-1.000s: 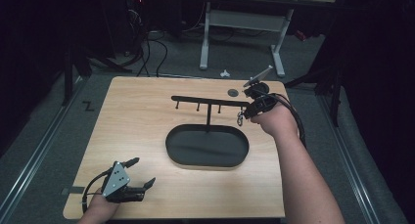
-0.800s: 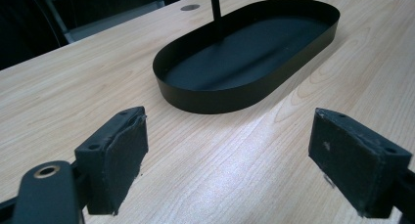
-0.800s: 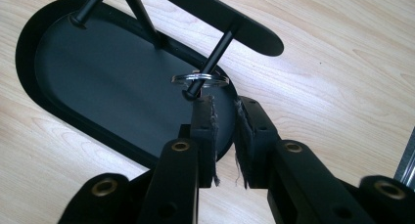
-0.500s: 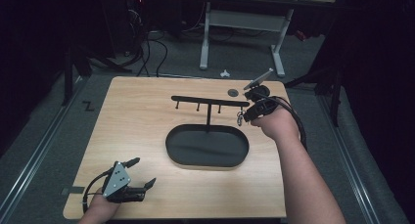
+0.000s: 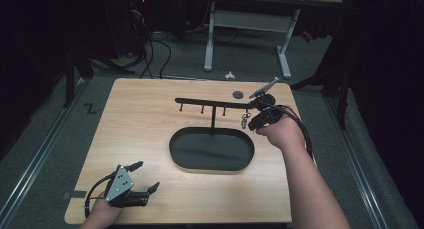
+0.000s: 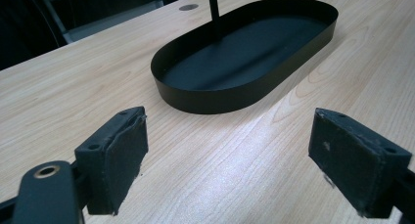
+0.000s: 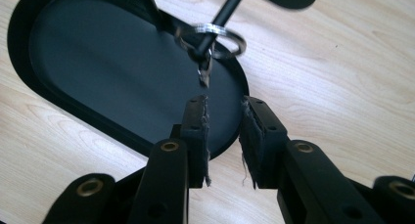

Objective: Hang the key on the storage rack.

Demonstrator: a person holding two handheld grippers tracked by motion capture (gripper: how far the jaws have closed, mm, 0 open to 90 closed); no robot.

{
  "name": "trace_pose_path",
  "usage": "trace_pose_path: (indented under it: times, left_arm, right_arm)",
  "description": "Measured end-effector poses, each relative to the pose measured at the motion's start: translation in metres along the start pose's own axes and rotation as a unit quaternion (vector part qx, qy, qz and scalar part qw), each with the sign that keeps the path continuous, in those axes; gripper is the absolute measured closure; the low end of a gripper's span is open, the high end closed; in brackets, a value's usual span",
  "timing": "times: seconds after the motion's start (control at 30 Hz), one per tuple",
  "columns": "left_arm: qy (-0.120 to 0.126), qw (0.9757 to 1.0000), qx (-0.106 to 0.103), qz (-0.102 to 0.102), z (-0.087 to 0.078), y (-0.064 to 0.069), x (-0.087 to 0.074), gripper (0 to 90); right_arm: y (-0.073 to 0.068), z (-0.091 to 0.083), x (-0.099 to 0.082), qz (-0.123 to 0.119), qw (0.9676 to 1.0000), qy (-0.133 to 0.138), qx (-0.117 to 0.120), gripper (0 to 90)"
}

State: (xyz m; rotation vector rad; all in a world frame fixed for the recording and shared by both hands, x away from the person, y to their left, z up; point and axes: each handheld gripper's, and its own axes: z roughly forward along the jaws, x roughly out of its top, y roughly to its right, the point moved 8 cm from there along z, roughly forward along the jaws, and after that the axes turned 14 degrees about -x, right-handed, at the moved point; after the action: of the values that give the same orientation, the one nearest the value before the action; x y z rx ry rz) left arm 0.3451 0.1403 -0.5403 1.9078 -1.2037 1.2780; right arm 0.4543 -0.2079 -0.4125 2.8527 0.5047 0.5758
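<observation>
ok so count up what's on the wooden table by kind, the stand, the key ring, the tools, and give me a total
Black stand with oval tray: 1
Metal key ring, hanging on the stand's bar: 1
Hand-held tools: 2, the left tool and the right tool
Round dark disc set in the tabletop: 1
Total: 5

Lit tabletop (image 5: 150, 119), dark surroundings.
Overhead light leaves white glare on the wood near the tray (image 6: 313, 38); close claw views are soft.
</observation>
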Motion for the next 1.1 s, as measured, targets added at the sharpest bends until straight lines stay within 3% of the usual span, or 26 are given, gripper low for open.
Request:
trace_pose_path:
  times: [0.27,0.7,0.87,1.1]
  left_arm:
    - [-0.001,1.0,-0.001,0.001,0.0,0.001,0.0,15.1]
    - [-0.004,1.0,-0.002,0.002,0.002,0.001,-0.001,15.1]
    - [-0.009,0.9999,-0.003,0.003,0.003,0.001,-0.002,15.1]
    - [-0.011,0.9999,-0.003,0.004,0.005,0.002,-0.002,15.1]
  right_arm:
    - [-0.001,0.013,-0.014,0.003,1.0,-0.006,0.006,69.0]
    - [0.0,0.047,-0.051,0.034,0.9993,-0.006,0.011,53.7]
    - [-0.004,0.068,-0.076,0.061,0.9977,0.019,0.025,48.4]
    - [-0.005,0.085,-0.106,0.095,0.9934,0.062,0.018,44.7]
